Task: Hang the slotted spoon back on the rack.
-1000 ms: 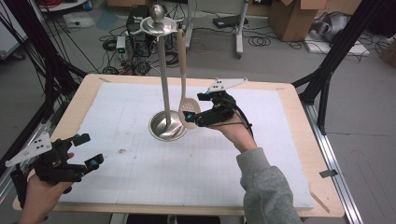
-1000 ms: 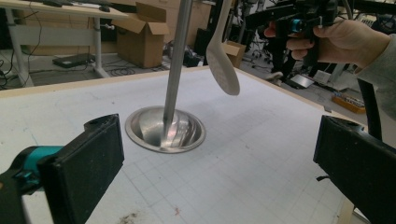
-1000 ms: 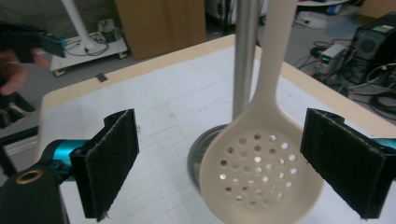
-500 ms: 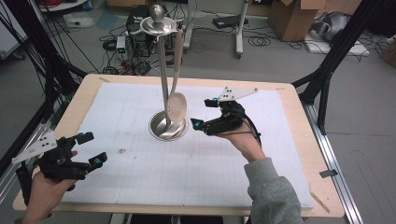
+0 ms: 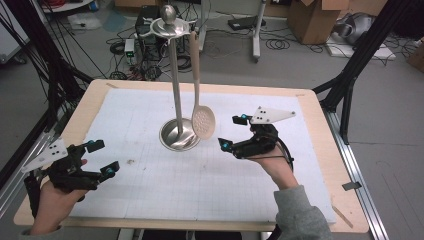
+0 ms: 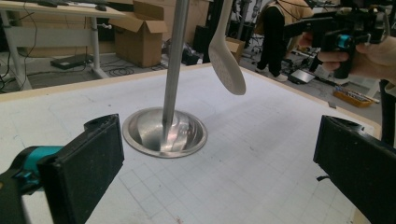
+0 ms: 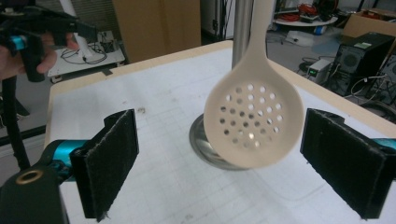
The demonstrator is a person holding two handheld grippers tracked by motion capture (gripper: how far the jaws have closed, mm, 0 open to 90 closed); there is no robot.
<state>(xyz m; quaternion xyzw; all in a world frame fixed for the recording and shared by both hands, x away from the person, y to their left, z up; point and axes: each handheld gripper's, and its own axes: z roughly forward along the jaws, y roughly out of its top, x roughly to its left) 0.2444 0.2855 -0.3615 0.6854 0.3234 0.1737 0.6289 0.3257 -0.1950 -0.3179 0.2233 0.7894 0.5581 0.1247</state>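
A steel stand [image 5: 175, 90] rises from a round dish base [image 5: 177, 136] at mid-table. From a hook at its top hangs a beige slotted spoon [image 5: 203, 122], its head just above the base. My right gripper [image 5: 233, 132] is open a little to the right of the spoon head, not touching it. In the right gripper view the spoon [image 7: 254, 121] hangs free ahead of the wide-apart jaws. My left gripper [image 5: 106, 157] is open near the front left, empty. From the left gripper view, the base [image 6: 164, 133] and spoon [image 6: 227, 56] lie ahead.
A white gridded mat [image 5: 210, 180] covers the wooden table [image 5: 320, 125]. A small dark stain [image 5: 131, 161] marks the mat near the left gripper. Boxes, cables and equipment lie on the floor beyond the far edge.
My right gripper was at the spoon head by the base; it has drawn back to the right, and the spoon hangs free. The left gripper has shifted slightly inward.
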